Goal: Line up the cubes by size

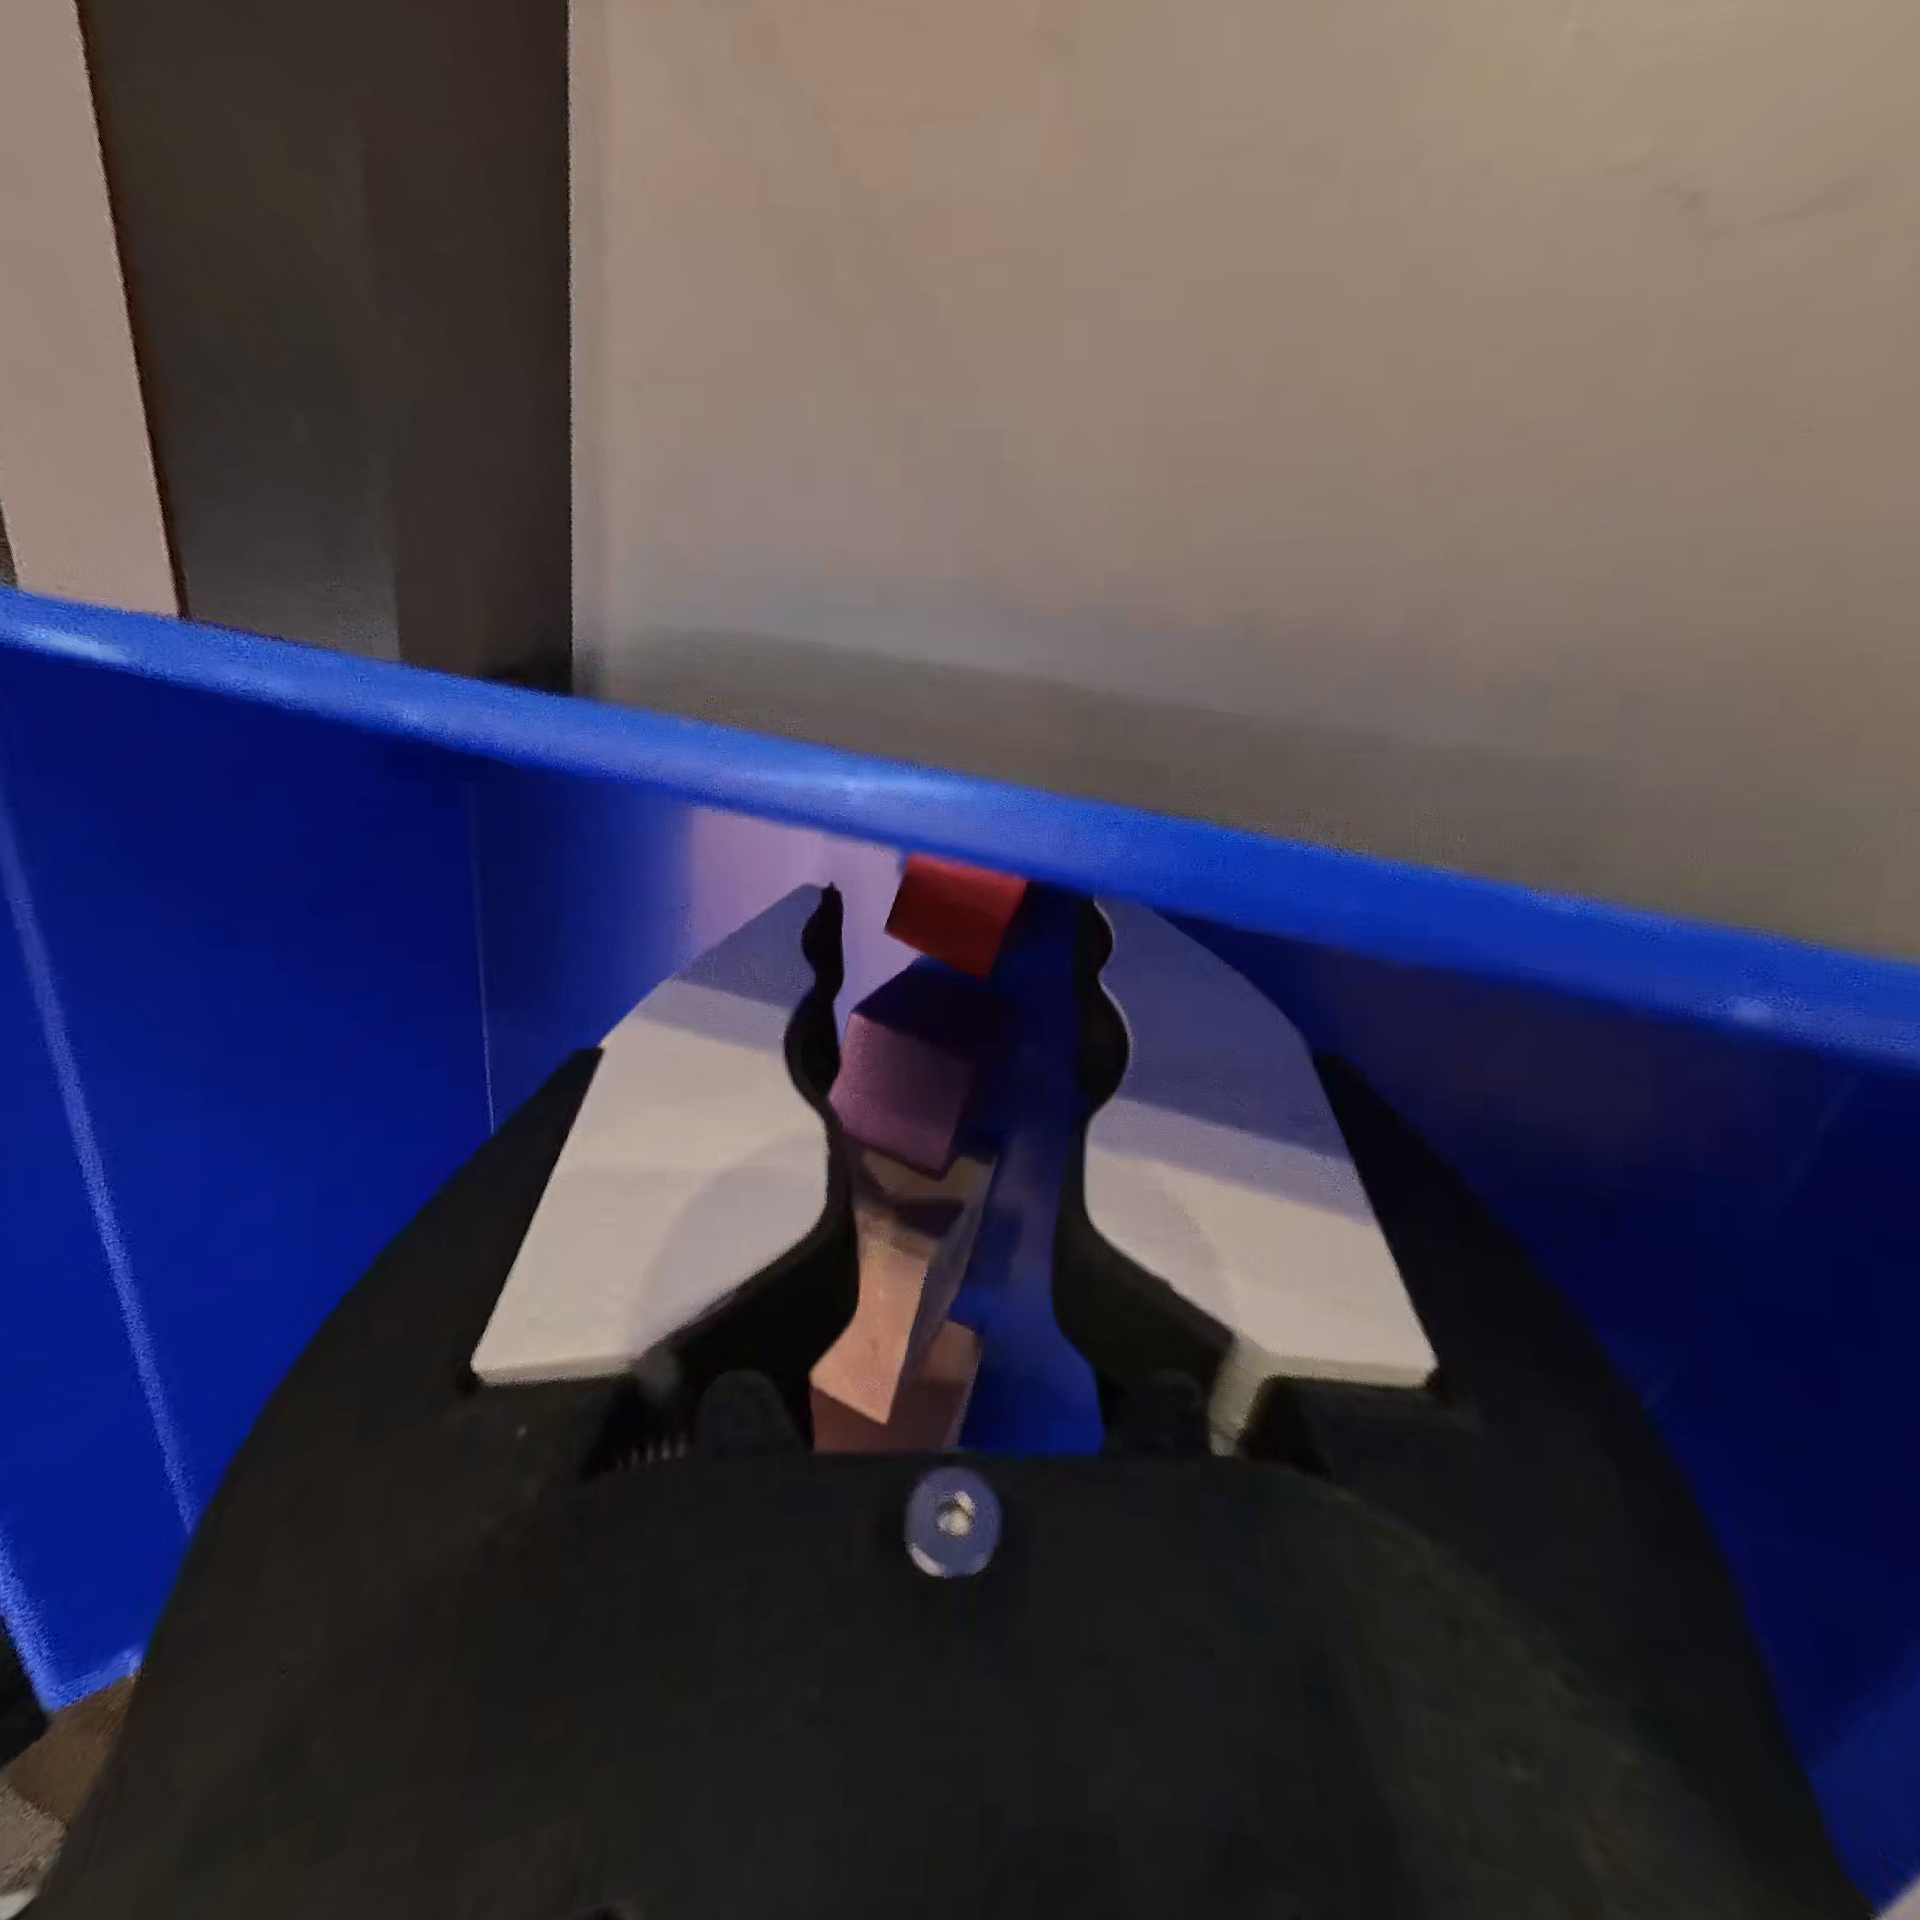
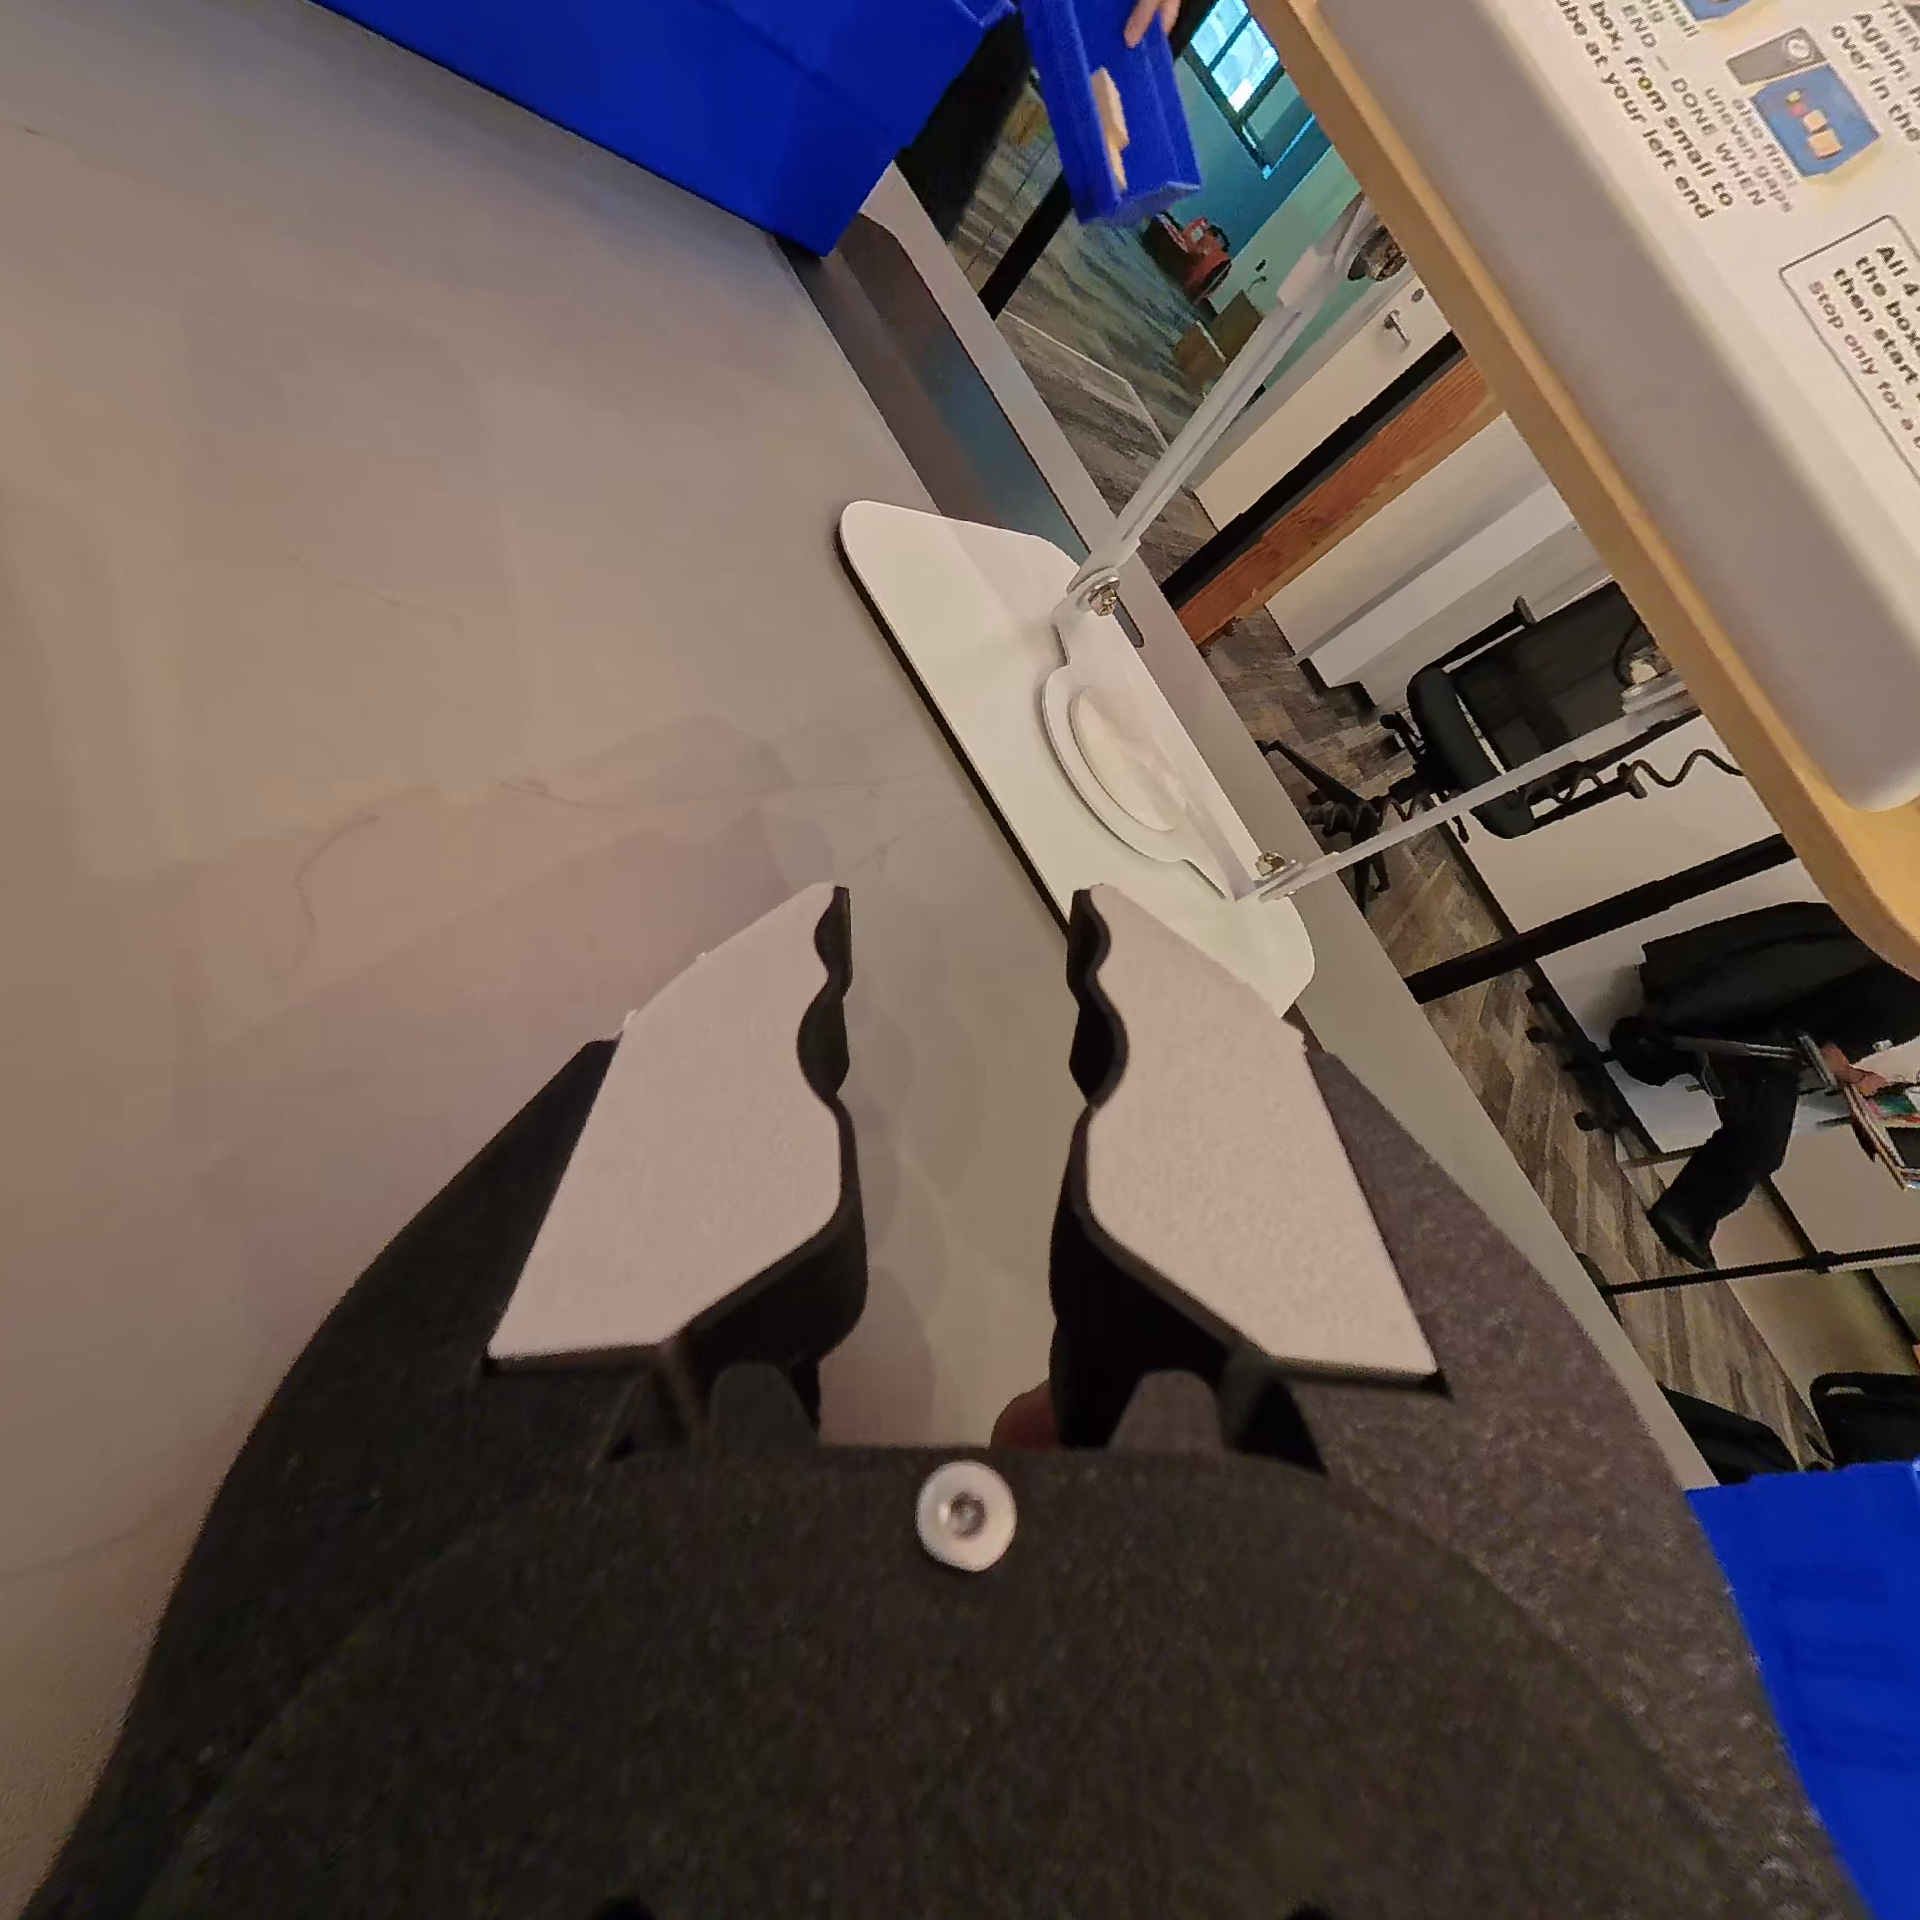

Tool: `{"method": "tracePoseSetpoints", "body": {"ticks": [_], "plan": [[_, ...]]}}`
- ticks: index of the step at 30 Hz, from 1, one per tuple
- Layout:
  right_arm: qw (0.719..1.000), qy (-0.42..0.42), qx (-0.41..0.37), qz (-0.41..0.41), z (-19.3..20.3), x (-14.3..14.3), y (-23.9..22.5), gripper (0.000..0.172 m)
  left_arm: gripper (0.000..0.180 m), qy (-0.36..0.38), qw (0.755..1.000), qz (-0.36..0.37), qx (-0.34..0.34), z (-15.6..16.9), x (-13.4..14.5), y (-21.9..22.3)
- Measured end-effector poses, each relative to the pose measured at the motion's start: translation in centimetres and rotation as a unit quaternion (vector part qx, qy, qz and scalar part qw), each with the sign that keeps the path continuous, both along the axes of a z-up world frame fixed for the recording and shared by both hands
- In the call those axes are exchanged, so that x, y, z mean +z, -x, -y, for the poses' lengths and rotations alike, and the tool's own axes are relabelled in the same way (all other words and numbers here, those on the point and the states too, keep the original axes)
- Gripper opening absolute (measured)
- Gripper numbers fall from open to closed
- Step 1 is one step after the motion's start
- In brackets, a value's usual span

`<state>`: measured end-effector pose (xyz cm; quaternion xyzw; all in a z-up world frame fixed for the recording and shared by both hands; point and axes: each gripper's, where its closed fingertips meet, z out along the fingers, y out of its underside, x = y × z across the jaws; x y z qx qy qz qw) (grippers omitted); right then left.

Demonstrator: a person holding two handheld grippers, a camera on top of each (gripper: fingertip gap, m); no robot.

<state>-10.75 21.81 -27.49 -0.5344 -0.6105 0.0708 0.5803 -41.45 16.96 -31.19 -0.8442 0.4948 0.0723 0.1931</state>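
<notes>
where light falls, matte purple cube

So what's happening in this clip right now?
The left gripper is reaching down into a blue plastic bin, its fingers spread around a small purple foam cube. A gap shows on the right side, so it isn't gripped. A small red foam cube lies just beyond, against the bin wall. The right gripper hangs open and empty over the grey tabletop.

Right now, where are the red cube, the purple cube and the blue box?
red cube point(image 1: 951, 925), left wrist view, front face.
purple cube point(image 1: 899, 1081), left wrist view, front face.
blue box point(image 1: 1039, 821), left wrist view, top rim.
</notes>
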Motion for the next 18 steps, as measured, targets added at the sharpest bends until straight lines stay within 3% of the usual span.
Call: {"method": "tracePoseSetpoints", "body": {"ticks": [5,12,15,18], "plan": [[1.0,0.0,0.001,-0.002,0.0,0.1,0.0,0.039,0.028,0.004,1.0,-0.001,0.0,-0.2,-0.4,-0.2],[1.0,-0.001,0.001,-0.001,0.0,0.0,0.0,0.039,0.023,-0.008,1.0,0.011,0.001,-0.2,0.3,-0.1],[1.0,0.001,-0.001,-0.011,0.0,0.3,-0.1,0.04,0.023,-0.037,0.999,0.036,0.007,0.0,2.3,0.0],[1.0,0.006,-0.002,-0.029,-0.2,0.8,-0.2,0.041,0.022,-0.096,0.992,0.082,0.012,0.5,6.1,-0.2]]}}
